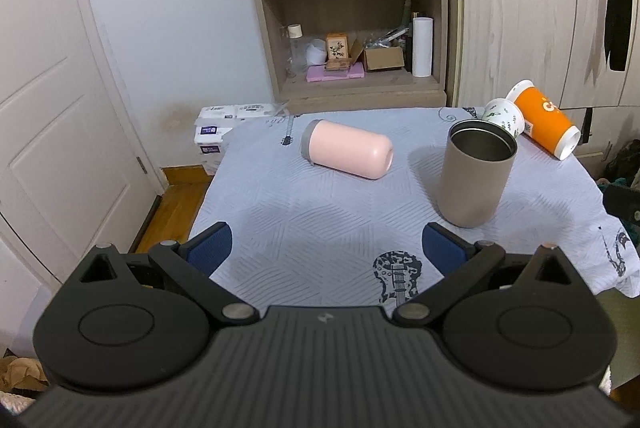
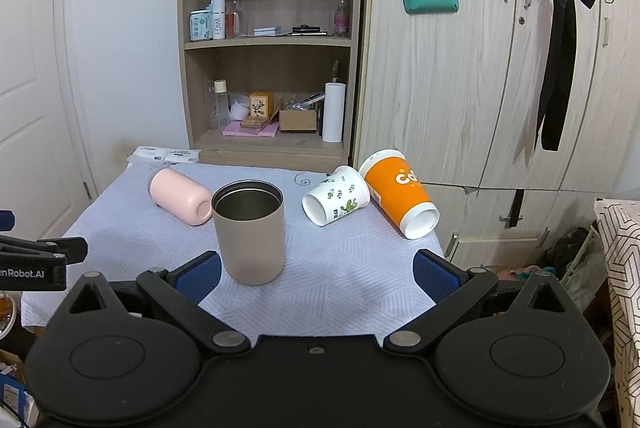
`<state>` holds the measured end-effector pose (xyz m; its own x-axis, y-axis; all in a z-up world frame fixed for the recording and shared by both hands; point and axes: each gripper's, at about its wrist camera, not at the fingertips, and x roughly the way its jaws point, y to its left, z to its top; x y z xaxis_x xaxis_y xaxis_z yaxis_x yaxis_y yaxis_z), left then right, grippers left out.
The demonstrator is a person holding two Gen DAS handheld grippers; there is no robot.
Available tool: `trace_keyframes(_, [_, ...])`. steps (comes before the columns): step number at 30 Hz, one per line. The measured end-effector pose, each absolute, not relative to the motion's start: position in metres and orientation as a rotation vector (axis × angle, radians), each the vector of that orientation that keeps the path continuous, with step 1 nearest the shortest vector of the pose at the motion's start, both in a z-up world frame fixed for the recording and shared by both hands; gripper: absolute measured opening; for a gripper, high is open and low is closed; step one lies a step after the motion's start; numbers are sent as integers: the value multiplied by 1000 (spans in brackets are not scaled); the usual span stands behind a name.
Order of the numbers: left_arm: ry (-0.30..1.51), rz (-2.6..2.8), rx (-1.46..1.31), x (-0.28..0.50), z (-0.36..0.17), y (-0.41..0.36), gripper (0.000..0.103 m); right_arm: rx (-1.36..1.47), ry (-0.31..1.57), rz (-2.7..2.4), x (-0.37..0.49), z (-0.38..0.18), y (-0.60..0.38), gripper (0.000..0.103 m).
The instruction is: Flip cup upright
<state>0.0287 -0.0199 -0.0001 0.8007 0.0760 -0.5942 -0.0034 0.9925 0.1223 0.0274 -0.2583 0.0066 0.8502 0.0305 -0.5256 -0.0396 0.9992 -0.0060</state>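
Note:
A taupe metal-lined cup (image 1: 476,174) (image 2: 249,232) stands upright on the table. A pink cup (image 1: 347,148) (image 2: 181,201) lies on its side to its left. A white floral paper cup (image 1: 505,115) (image 2: 335,194) and an orange paper cup (image 1: 546,118) (image 2: 398,192) lie on their sides at the back right. My left gripper (image 1: 326,250) is open and empty over the near table edge. My right gripper (image 2: 318,274) is open and empty; the taupe cup stands just ahead of its left finger. The left gripper shows at the left edge of the right wrist view (image 2: 36,256).
The table wears a pale blue cloth (image 1: 320,212) (image 2: 344,268) with guitar prints. A wooden shelf unit (image 1: 348,8) (image 2: 272,68) and wardrobe doors (image 2: 480,88) stand behind it. Tissue packs (image 1: 224,132) lie left of the table; a white door (image 1: 44,108) is further left.

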Motion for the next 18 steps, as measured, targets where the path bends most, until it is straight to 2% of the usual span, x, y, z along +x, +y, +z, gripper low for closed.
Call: trace_keyframes(18, [648, 39, 107, 31, 0, -17, 103, -16, 560, 25, 29, 6, -257, 103])
